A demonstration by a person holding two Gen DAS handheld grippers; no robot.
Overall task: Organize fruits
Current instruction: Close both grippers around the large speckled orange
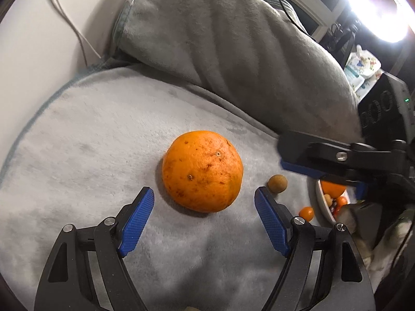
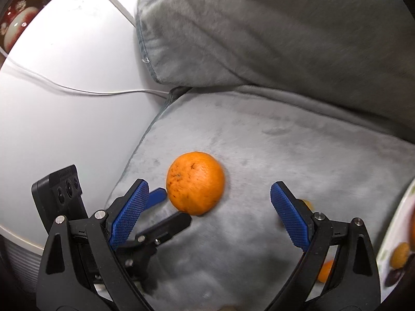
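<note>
Fingers of the left gripper (image 1: 204, 202) spread wide, holding nothing, blue pads either side of the orange's (image 1: 202, 171) near face but not touching it. Right gripper (image 2: 209, 202) fingers also spread and holding nothing; in its own view the orange (image 2: 195, 183) sits ahead of the left pad, off-centre.

Landmark: the orange, resting on a grey plush cushion (image 1: 90, 155). A second cushion (image 1: 220, 46) leans behind the orange. To the orange's right in the left wrist view: a small brown round fruit (image 1: 277, 183), then a small orange kumquat-like fruit (image 1: 306, 212) nearer the camera, then a white bowl (image 1: 321, 202) already holding mixed fruit. Right gripper reaches in above that bowl in the left wrist view.

Judgement: left gripper looks lined up for the grasp; orange is likely bound for the bowl.

Risks:
- Soft plush gives under pressure; a pad pressing down first could nudge the orange into a roll toward the cushion edge on its left.
- Orange is wide relative to the gap; closing too near its front would squeeze it forward and out.
- Both grippers crowd the same fruit; finger collision is possible.
- Carry path passes over the small loose fruits; a low sweep could knock them.
</note>
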